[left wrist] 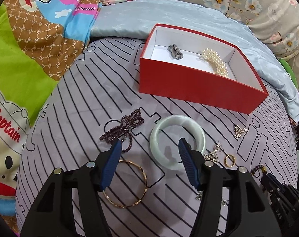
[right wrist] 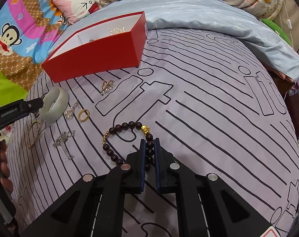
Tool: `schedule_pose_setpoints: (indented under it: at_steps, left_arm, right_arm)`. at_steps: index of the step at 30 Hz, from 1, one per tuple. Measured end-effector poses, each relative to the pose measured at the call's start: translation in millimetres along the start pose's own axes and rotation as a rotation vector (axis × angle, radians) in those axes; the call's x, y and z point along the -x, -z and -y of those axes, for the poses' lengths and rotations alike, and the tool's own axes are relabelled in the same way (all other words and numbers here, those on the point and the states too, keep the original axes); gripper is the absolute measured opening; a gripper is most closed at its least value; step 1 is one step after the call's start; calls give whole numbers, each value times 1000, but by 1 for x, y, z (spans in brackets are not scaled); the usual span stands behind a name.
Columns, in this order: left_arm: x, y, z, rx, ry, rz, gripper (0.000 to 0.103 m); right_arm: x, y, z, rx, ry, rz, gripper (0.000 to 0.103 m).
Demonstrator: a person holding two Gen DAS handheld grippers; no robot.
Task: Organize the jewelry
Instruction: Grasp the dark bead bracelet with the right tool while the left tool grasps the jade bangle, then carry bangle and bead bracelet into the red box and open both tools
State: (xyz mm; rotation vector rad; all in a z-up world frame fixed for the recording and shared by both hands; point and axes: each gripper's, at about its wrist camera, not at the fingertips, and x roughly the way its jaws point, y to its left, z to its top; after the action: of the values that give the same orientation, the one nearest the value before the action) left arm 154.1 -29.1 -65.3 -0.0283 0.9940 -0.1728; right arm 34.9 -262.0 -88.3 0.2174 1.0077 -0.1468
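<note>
A red box (left wrist: 199,86) with a white inside holds a grey metal piece (left wrist: 175,51) and a pearl bracelet (left wrist: 216,62); the box also shows in the right wrist view (right wrist: 98,57). My left gripper (left wrist: 149,147) is open over a pale jade bangle (left wrist: 161,154), its right finger inside the ring, beside a dark bead necklace (left wrist: 117,132) and a thin gold bangle (left wrist: 141,187). My right gripper (right wrist: 149,143) is shut on a dark bead bracelet (right wrist: 119,127) with a gold charm, lying on the bedsheet.
Loose on the striped lilac sheet (right wrist: 208,118): a gold ring (right wrist: 83,115), silver flower pieces (right wrist: 69,113) (right wrist: 107,86), a silver chain (right wrist: 63,143). A blue quilt (right wrist: 218,19) and pillows lie behind the box.
</note>
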Motion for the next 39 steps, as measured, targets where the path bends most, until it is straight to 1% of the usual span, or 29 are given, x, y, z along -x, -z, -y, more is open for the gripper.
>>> schedule_pose_setpoints:
  at_steps: [2,7,9,10,14,18,21,29,32,39]
  left_arm:
    - [-6,-1,2,-10,-5,-10,54]
    - [-18,-3,3,-11,0,-36,41]
    - [-23,-2,3,-9,-1,-48,33]
    - [-25,-2,3,-9,3,-55,32]
    - [-27,-1,6,-21,-7,-49,29]
    - [-29,-2,9,-28,-3,-45,18]
    - [-28,-2,9,-24,-1,-44,12]
    - [-26,1,6,-15,19,-46,11]
    - [-22,3,4,-4,36,-48,11]
    - [-11,6,3,-6,49,-39,11]
  right_arm:
    - [0,0,0,-1,-2,0,7]
    - [0,0,-1,-2,-8,-1,7]
    - [0,-1,-2,-1,-11,-2,7]
    - [-1,-1,-2,0,-12,-2,7]
    - [-1,-2,-5,4,-17,-3,7]
    - [-1,-4,-8,11,-26,-3,7]
    - [0,-5,-10,14,-30,-1,7]
    - [4,-7,-13,18,-36,7,7]
    - [7,-7,-14,18,-40,13,7]
    - [15,-11,-20,31,-55,33,7]
